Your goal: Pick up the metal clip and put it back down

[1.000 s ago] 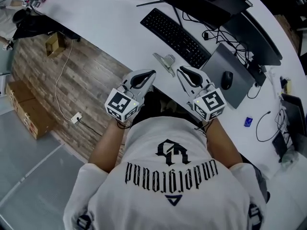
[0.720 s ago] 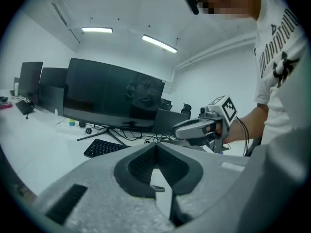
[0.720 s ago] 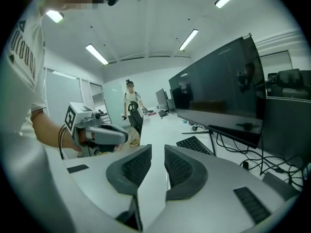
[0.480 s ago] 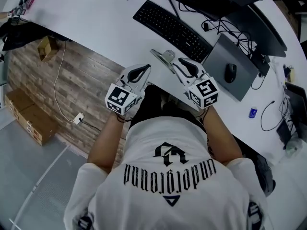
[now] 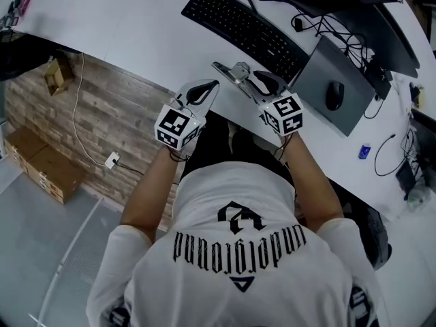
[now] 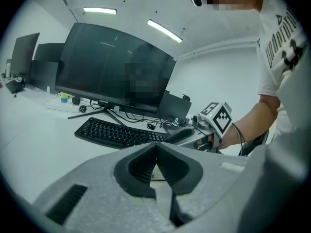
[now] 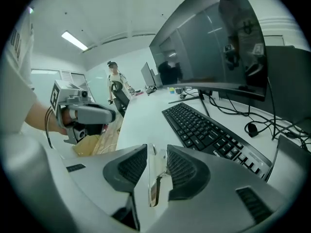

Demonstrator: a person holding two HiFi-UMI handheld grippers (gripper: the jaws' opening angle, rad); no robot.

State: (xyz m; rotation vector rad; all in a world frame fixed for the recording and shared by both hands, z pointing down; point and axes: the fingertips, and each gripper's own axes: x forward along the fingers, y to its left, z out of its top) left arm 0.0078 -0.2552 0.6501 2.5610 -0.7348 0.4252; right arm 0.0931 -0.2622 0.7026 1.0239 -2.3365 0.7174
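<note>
At surface [image 5: 136, 26] edge, right gripper [image 5: 251, 80] jaws, just opening, straddle metal clip [image 7: 153, 181] loosely; centre it before squeezing; left gripper [image 6: 156, 149] clenched empty.

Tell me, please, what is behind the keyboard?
Behind the keyboard are a monitor on its stand and loose cables; the desk beyond the monitor is hidden.

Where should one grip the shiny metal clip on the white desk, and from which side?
Take the shiny metal clip by its thin upright plate, pads on the two flat faces, coming from the white desk's near edge. The right gripper, jaws just opened, straddles it so, not yet pressing.
</note>
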